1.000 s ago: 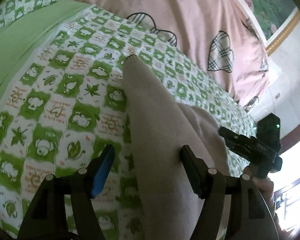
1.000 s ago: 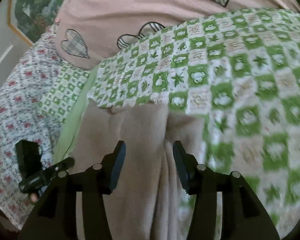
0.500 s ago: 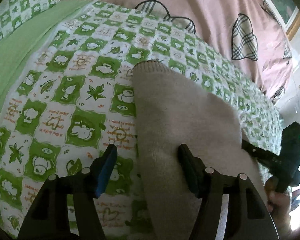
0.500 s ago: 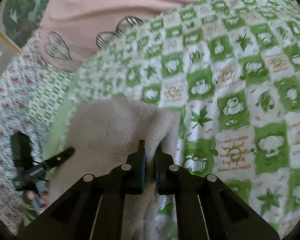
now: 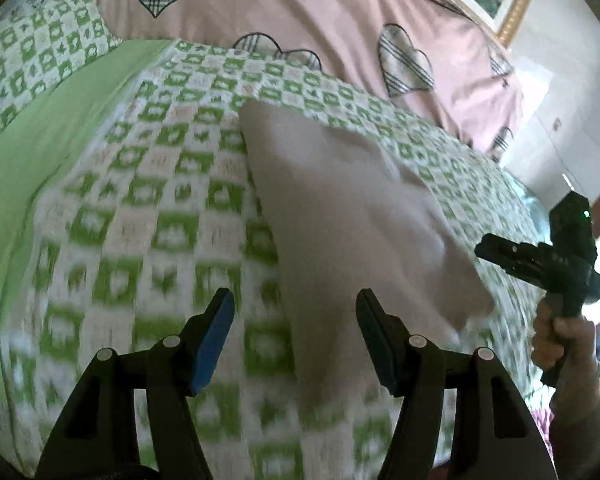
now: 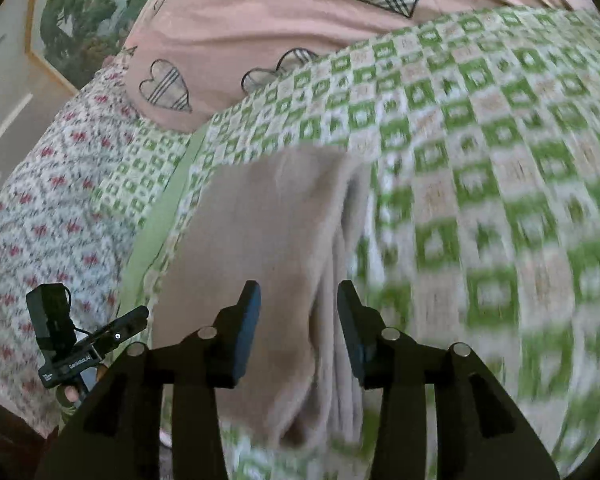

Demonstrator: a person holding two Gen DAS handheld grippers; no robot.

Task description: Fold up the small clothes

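Garment (image 6: 268, 248) lies loose on quilt (image 6: 480, 168); my right claw (image 6: 298, 320) just reopened, left claw (image 5: 296, 328) open too. Fold may spring apart.

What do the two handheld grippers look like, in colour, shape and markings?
Both grippers, left gripper and right gripper, have black angular fingers with blue pads and silver round pivot bolts. Seen from the side, the left gripper carries white lettering, and the right gripper shows a small green light.
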